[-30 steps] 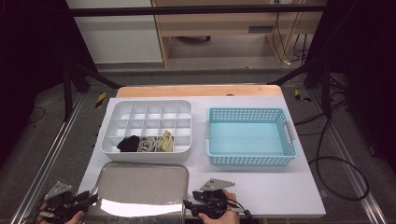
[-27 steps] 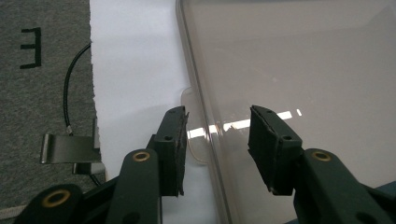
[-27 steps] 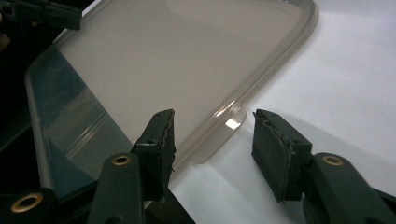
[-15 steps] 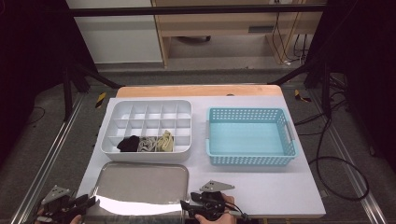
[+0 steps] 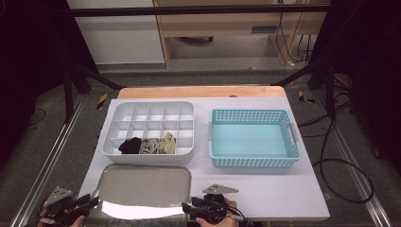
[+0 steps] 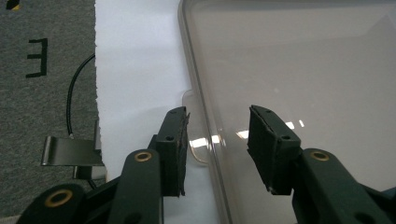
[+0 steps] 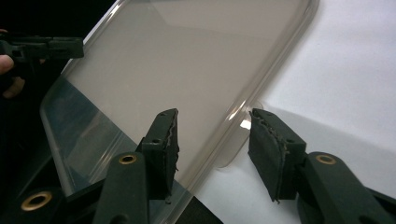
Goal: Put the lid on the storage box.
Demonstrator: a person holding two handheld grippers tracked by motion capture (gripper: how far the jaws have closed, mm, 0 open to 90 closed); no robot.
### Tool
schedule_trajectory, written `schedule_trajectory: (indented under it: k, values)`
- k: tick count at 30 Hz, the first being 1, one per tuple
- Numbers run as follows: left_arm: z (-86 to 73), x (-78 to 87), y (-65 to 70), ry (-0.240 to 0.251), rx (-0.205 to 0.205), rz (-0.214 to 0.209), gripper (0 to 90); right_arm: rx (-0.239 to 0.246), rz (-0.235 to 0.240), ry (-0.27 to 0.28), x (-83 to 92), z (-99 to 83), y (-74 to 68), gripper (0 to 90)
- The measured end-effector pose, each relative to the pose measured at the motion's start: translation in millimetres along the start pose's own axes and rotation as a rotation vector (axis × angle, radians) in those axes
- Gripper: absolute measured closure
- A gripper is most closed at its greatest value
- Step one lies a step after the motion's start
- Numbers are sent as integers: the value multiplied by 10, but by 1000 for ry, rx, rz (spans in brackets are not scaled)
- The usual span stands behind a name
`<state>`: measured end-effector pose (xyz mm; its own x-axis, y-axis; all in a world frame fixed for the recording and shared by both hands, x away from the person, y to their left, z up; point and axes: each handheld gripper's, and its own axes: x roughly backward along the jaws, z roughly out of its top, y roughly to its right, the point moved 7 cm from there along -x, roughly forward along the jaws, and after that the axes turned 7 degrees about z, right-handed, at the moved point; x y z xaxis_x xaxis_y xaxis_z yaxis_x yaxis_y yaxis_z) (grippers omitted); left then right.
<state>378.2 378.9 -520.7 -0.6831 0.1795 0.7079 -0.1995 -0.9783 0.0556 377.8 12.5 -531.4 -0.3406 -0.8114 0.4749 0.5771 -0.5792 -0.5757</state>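
A clear plastic lid (image 5: pixel 142 189) lay flat on the white table (image 5: pixel 293 189), low in the high view and a little left of the middle. Just above it sat the white divider box (image 5: pixel 149 130), with a black sock (image 5: pixel 129 145), a grey sock (image 5: pixel 150 146) and a tan sock (image 5: pixel 167 143) in its front row. The light blue basket (image 5: pixel 255 139) stood to the right of the box, a little apart.

The left gripper (image 5: pixel 90 202) was at the lower left corner of the frame, at the lid's left edge. In the left gripper view its jaws stood part open on either side of that edge (image 6: pixel 205 116) and had just been opening. No pad pressed on the lid.

The right gripper (image 5: pixel 187 208) was at the bottom middle, at the lid's right edge. In the right gripper view its jaws were part open with the rim (image 7: pixel 233 116) between them, not touching it. They had just been closing.
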Motion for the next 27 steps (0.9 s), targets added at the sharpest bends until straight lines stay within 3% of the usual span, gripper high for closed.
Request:
schedule_trajectory:
  k: [14,24,25,26,27]
  values:
    - [-3,2,4,0,0,6,570,-86,2,17,4,6,12,546]
    - [-4,0,11,1,7,5,556,-174,61,55,28,24,45,556]
    - [-4,0,11,0,9,4,556,-176,72,63,35,33,51,568]
    - [-4,-1,13,0,11,4,555,-194,118,76,48,46,34,669]
    - [-4,-1,13,0,10,3,554,-288,250,85,49,66,-59,626]
